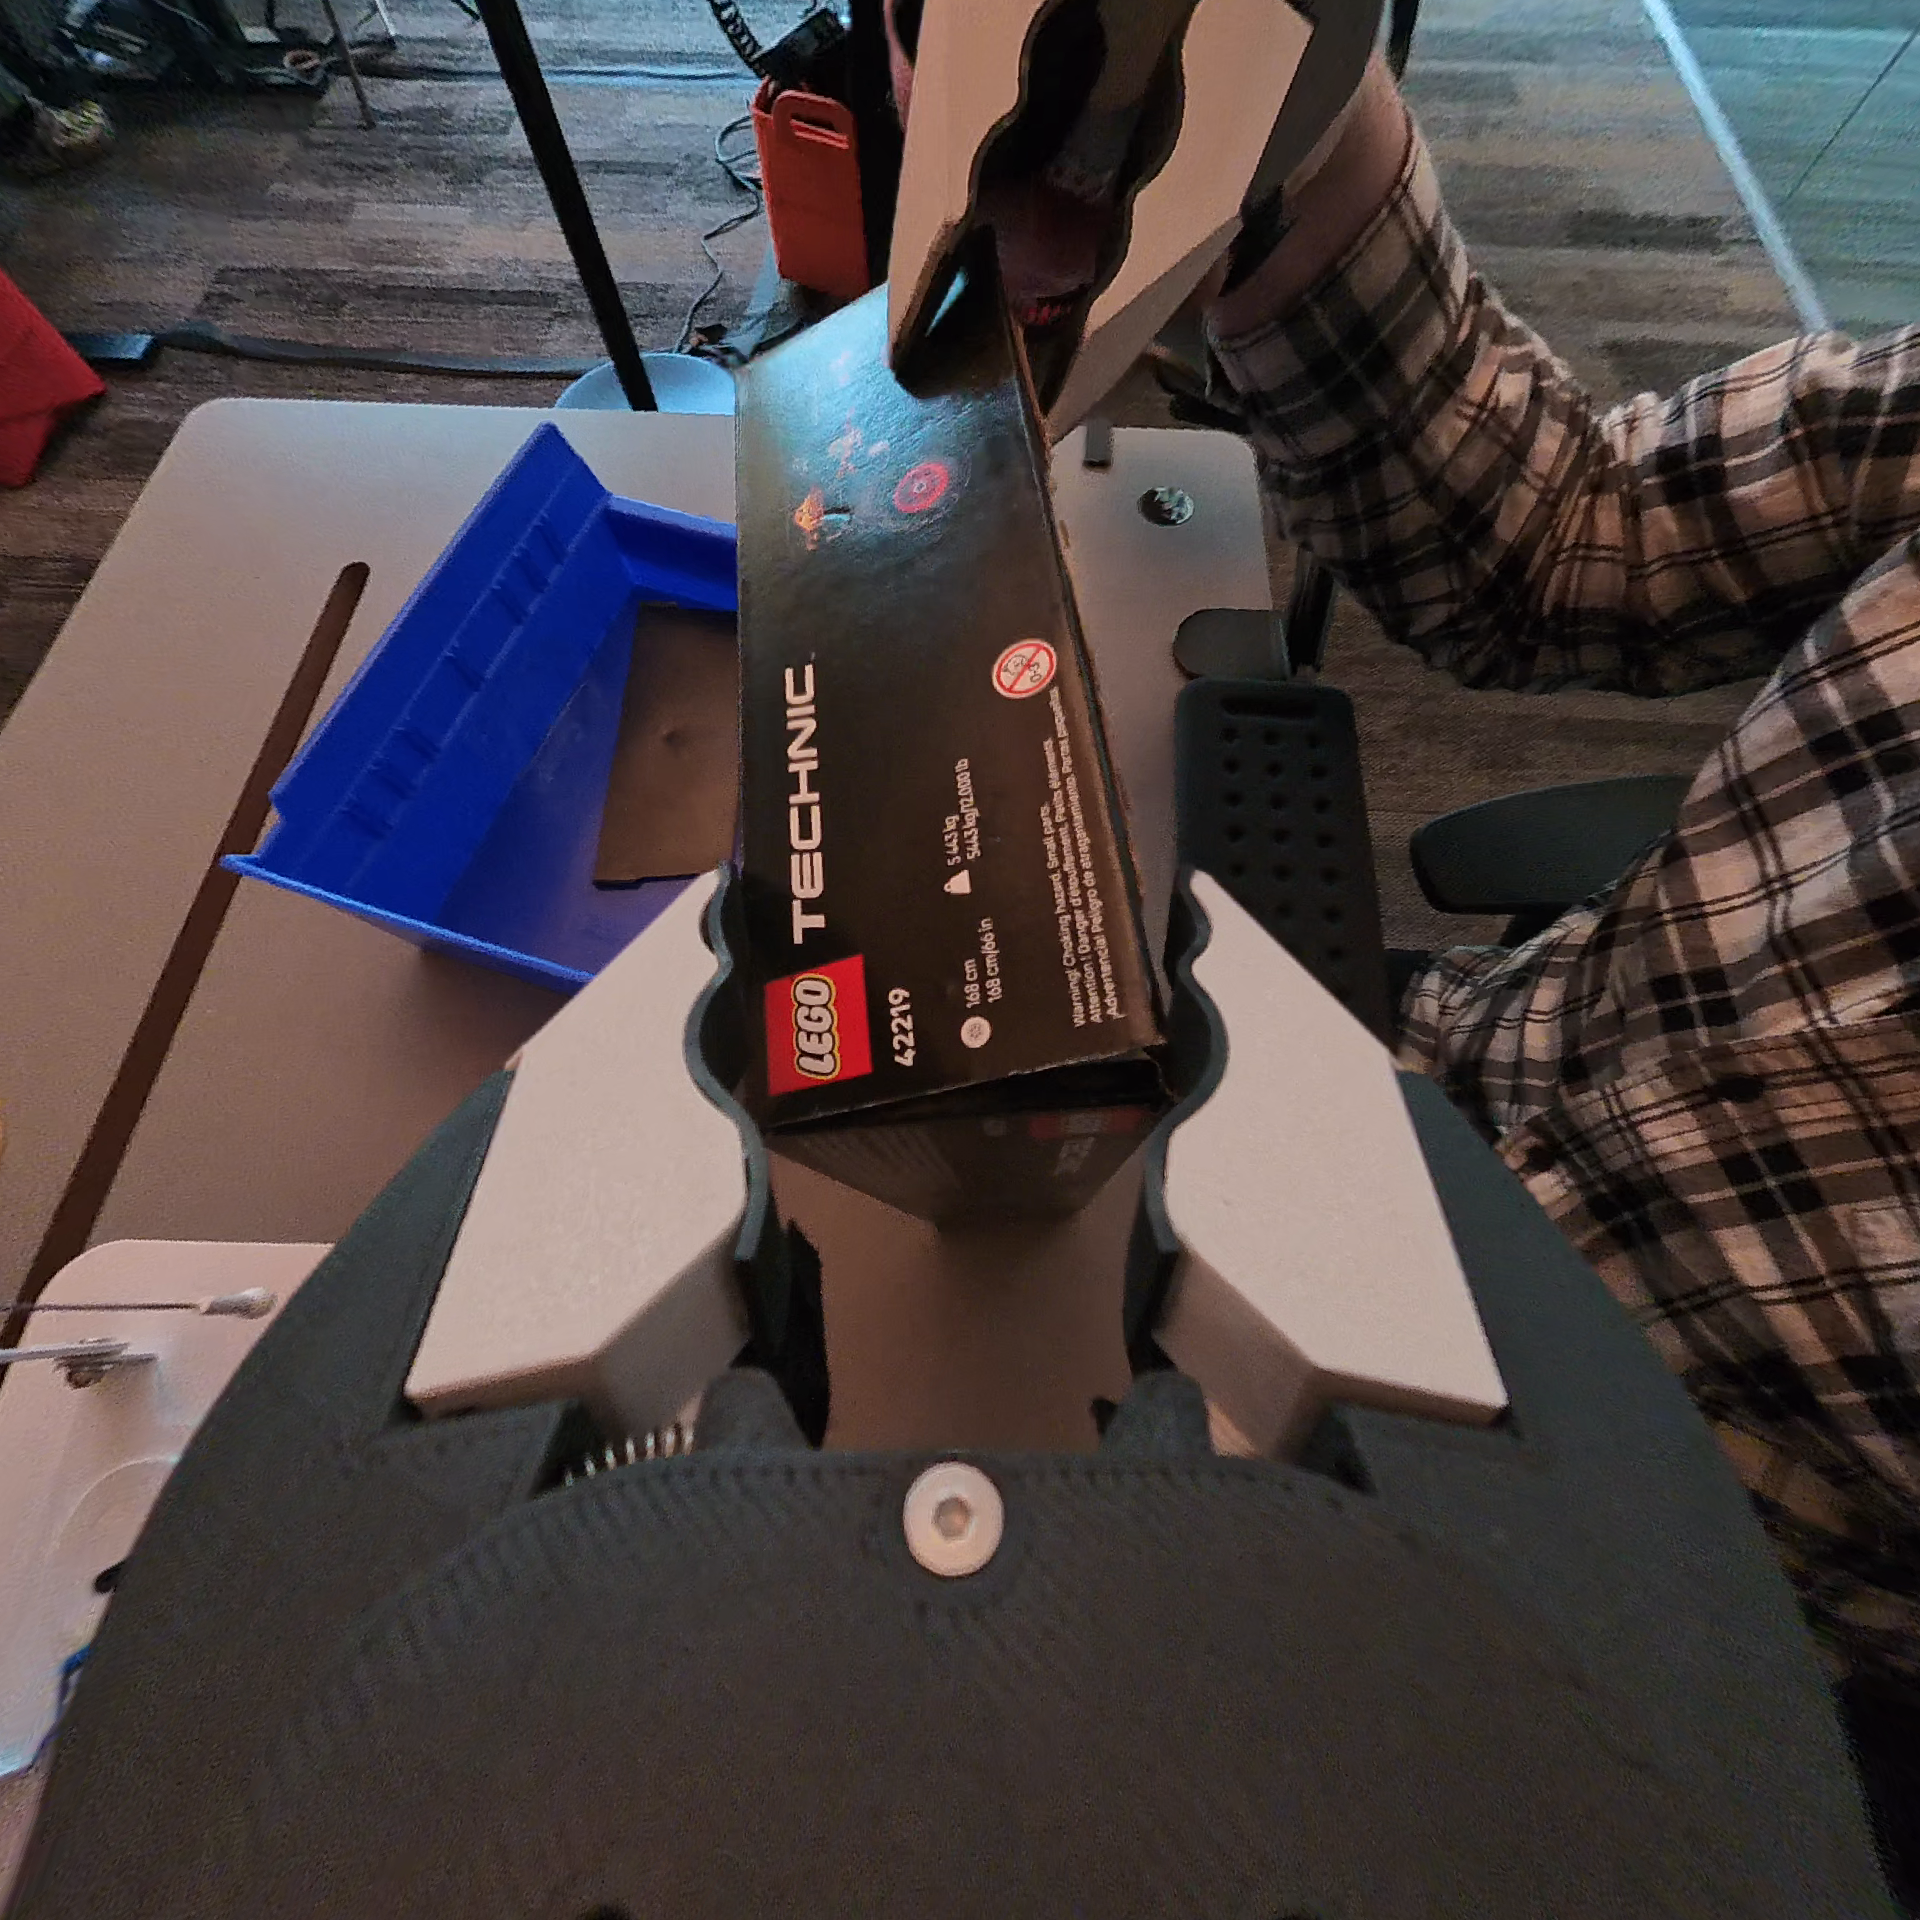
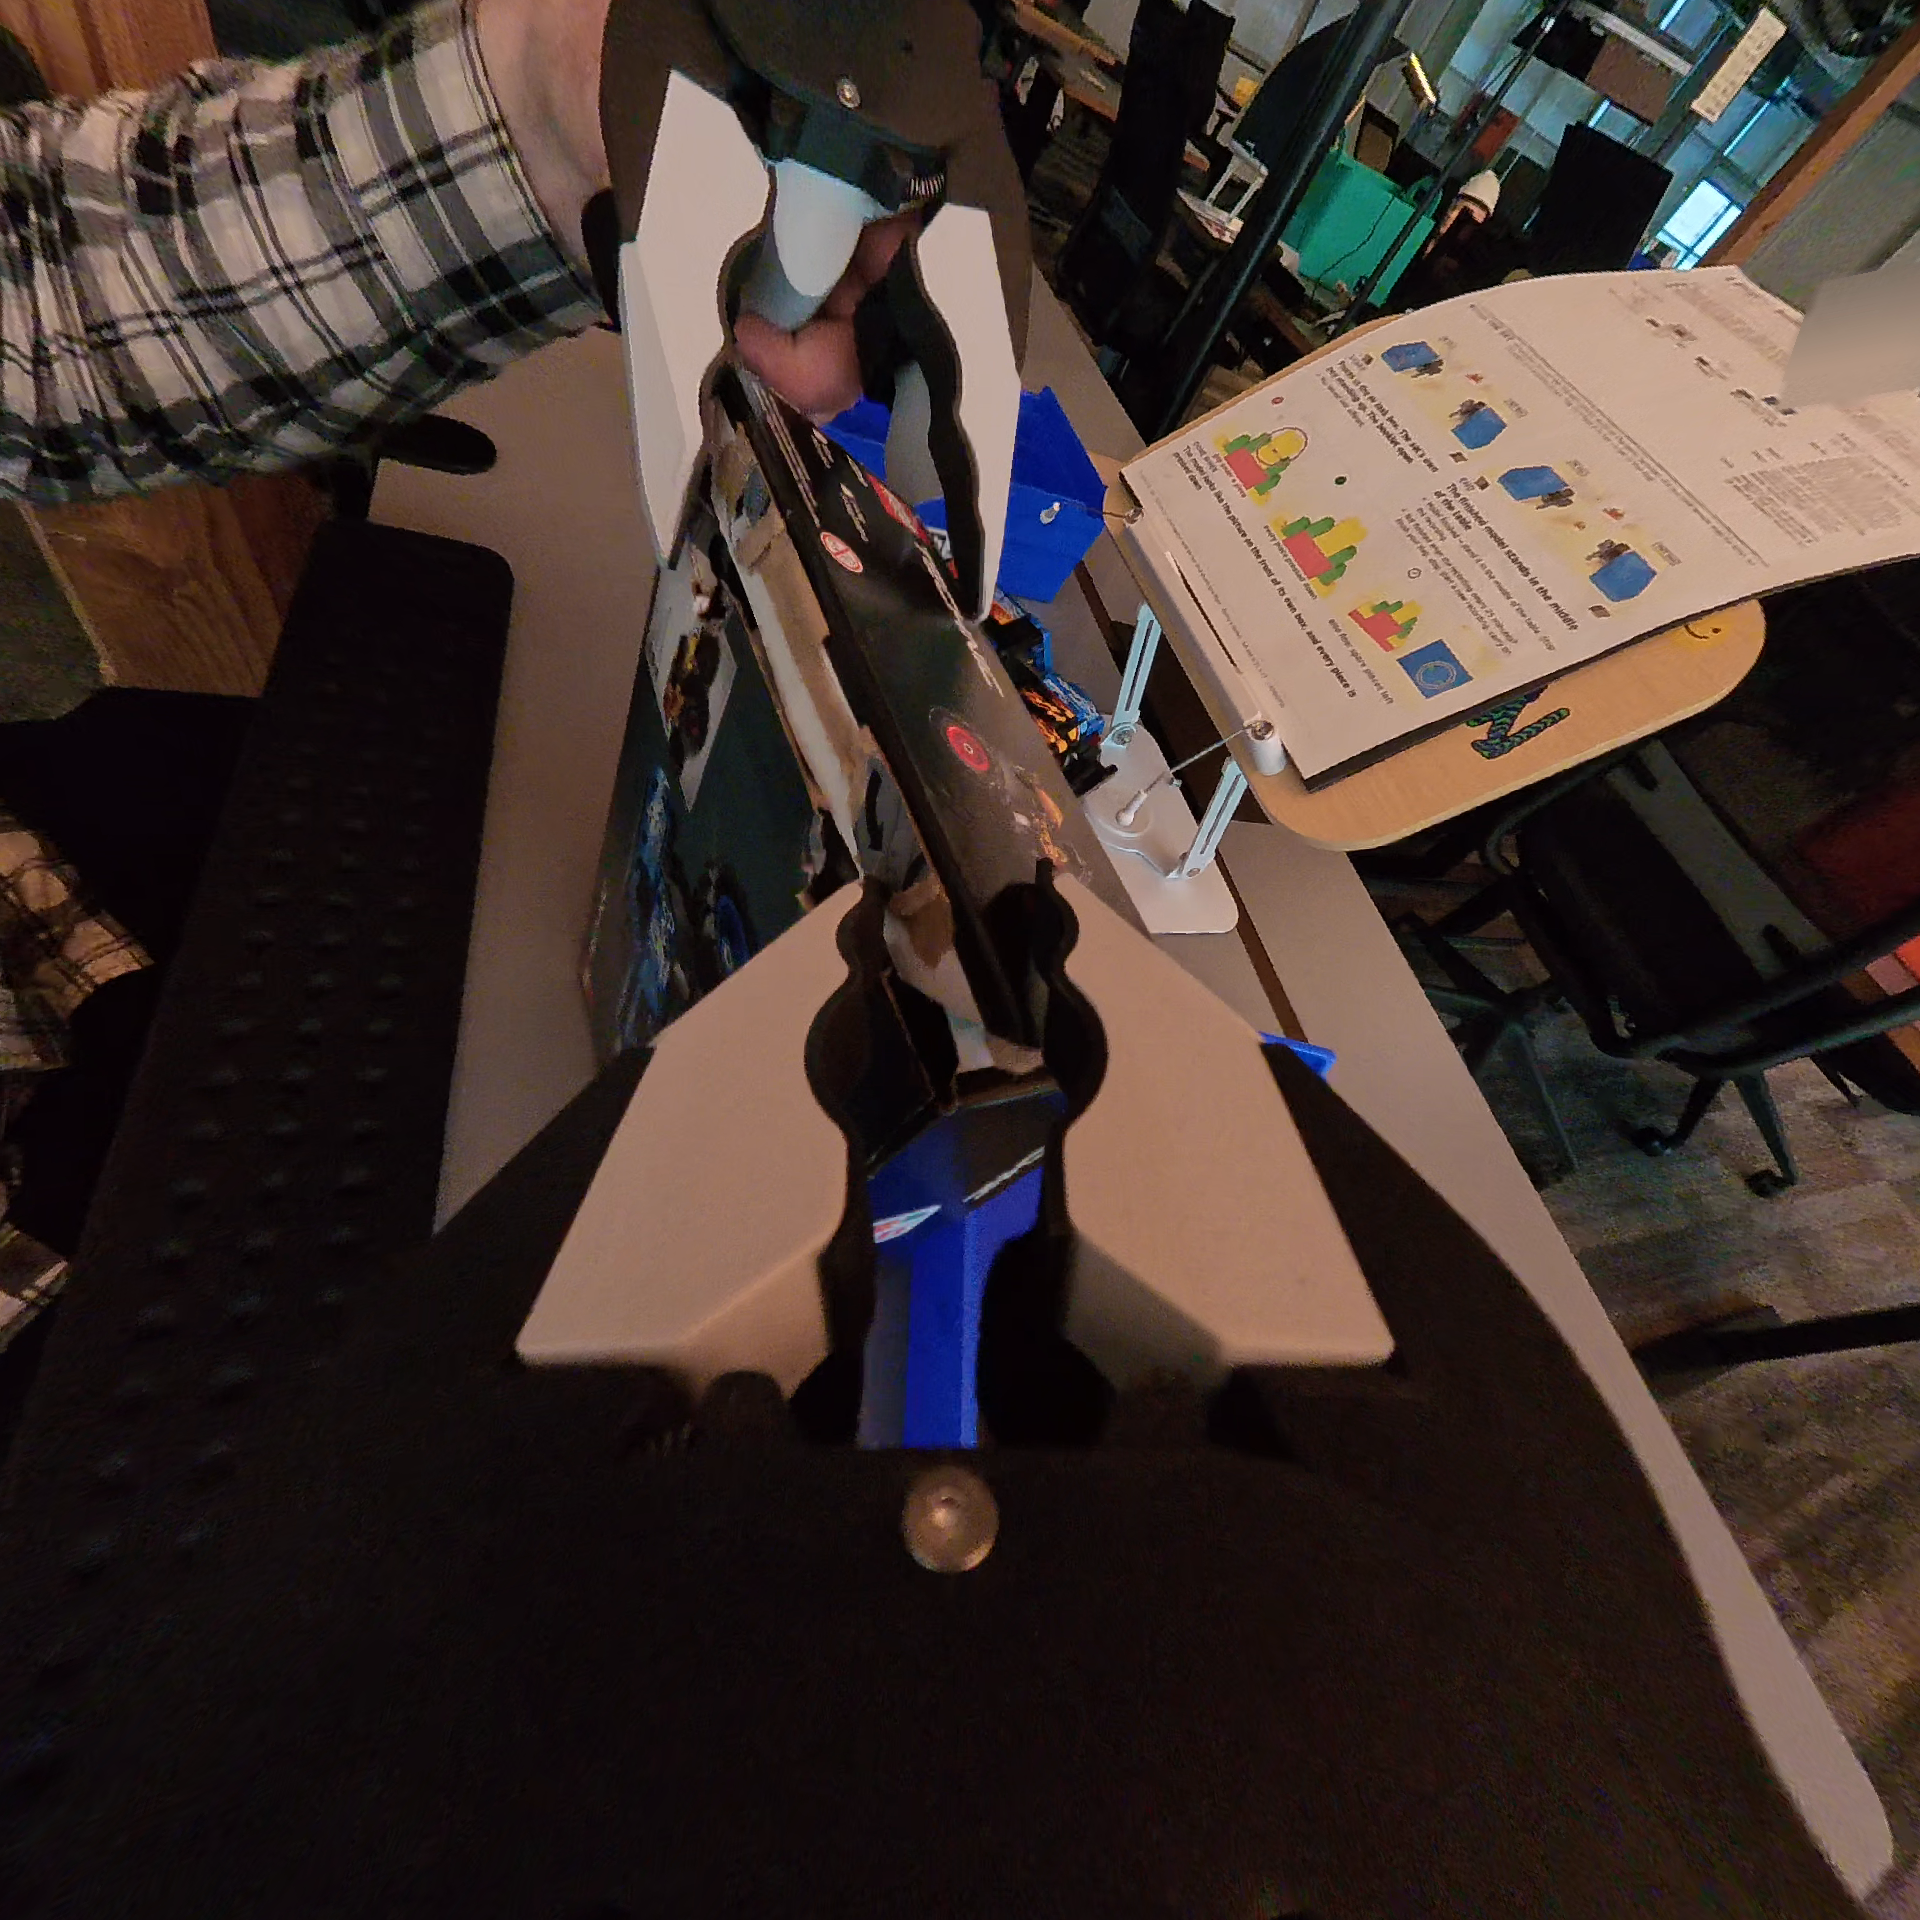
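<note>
Both grippers grasp one black toy box (image 1: pixel 914 748) above the tabletop (image 1: pixel 187 727): left gripper (image 1: pixel 956 997) clamps its near end, right gripper (image 2: pixel 951 997) its far flap. Beside it, the blue bin (image 1: pixel 468 748). Steady, matched grips seem wise.

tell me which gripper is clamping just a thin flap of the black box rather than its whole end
The right gripper: its fingers pinch only the box's thin top edge. The left gripper spans the full width of the black box at its near end.

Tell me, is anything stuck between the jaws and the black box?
Nothing visible. The left gripper clamps one end of the black toy box directly, and the right gripper pinches its other end, above the blue bin.
</note>
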A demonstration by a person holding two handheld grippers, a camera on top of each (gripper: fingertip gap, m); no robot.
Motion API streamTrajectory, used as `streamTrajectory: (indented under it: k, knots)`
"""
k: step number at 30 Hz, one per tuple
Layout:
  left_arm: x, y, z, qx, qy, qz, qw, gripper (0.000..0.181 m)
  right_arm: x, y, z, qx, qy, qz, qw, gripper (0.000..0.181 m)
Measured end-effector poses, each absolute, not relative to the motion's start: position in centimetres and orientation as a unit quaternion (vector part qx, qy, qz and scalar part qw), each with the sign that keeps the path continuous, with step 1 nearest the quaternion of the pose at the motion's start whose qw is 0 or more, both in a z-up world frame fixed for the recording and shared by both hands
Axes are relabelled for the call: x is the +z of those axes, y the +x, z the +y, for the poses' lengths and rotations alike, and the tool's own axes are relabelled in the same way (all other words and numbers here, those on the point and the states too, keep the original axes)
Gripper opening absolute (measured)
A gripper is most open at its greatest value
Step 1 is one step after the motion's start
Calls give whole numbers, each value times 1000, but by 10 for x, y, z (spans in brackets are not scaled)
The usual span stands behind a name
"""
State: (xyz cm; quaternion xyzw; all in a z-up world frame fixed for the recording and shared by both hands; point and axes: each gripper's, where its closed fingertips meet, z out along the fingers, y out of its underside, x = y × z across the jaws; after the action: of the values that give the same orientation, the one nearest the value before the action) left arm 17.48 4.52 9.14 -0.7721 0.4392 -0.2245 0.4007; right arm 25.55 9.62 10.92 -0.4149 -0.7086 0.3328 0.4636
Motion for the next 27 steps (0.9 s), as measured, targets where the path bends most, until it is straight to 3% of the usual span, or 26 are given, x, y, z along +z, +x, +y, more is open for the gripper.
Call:
streamTrajectory:
  k: [11, 27]
  knots:
    - [85, 187, 29, -205, -760, 467, 401, 88, 97, 266, 86, 241, -387, -752, 477, 30]
    - [85, 180, 19, -267, -769, 440, 380, 82, 98, 266, 86, 204, -378, -760, 488, 29]
